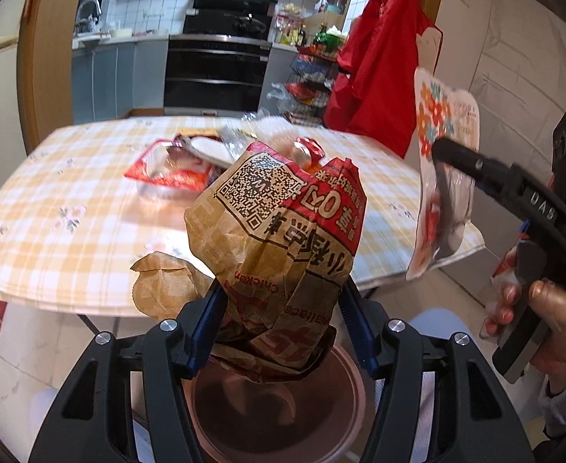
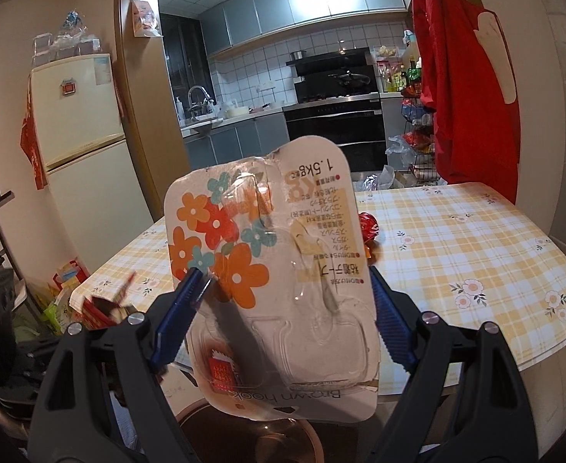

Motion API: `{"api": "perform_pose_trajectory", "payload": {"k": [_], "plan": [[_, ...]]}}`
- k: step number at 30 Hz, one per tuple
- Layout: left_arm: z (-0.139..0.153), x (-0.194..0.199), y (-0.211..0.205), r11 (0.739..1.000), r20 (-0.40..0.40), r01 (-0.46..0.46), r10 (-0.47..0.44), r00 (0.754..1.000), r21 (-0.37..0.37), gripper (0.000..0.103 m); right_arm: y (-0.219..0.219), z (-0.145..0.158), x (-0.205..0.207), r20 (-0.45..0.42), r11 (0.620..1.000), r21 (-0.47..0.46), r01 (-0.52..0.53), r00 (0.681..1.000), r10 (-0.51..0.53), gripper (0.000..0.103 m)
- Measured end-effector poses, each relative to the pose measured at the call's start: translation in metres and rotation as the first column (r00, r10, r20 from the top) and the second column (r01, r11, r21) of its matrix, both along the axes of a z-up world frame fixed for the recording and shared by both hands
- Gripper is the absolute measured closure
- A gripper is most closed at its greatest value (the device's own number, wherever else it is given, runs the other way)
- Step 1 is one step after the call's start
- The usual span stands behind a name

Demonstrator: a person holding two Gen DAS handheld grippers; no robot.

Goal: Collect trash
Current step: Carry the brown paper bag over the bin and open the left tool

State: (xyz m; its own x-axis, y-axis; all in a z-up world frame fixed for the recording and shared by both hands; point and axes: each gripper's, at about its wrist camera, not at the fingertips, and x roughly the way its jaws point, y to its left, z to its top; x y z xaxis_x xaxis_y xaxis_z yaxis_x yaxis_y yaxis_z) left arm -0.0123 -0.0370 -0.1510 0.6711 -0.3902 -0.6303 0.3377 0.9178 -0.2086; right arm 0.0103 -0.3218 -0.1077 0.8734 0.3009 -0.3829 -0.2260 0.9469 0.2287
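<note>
My left gripper (image 1: 281, 305) is shut on a crumpled brown paper food bag (image 1: 283, 216) with a QR code, held over a pinkish-brown trash bin (image 1: 344, 409) just below. My right gripper (image 2: 283, 305) is shut on a white hook blister pack (image 2: 271, 270) printed with orange flowers, held above the bin (image 2: 252, 440). The right gripper and its pack (image 1: 443, 177) also show at the right of the left wrist view. More trash lies on the table: a red-and-clear wrapper (image 1: 167, 169), a red foil ball (image 2: 368, 225) and a brown paper scrap (image 1: 163, 281).
A table with a yellow checked cloth (image 1: 71, 200) stands beyond the bin. A red garment (image 2: 472, 96) hangs at the right. A fridge (image 2: 78, 146) stands at the left, with clutter on the floor below it. The kitchen with oven (image 1: 217, 73) lies behind.
</note>
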Motion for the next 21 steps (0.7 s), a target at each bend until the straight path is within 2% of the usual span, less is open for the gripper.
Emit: {"api": "perform_pose_trajectory", "payload": {"k": [16,21], "plan": [[-0.038,0.011,-0.023,0.996,-0.117,0.085,-0.084,0.990,0.011,0.042,-0.002,-0.017,0.008,-0.047,1.000,0.020,0.020,0.999,-0.019,0.020],[-0.046,0.011,-0.030,0.994,-0.145,0.109,-0.107,0.984,0.005,0.035,-0.002,-0.023,0.010,-0.062,1.000,0.023,0.020,0.998,-0.019,0.020]]}}
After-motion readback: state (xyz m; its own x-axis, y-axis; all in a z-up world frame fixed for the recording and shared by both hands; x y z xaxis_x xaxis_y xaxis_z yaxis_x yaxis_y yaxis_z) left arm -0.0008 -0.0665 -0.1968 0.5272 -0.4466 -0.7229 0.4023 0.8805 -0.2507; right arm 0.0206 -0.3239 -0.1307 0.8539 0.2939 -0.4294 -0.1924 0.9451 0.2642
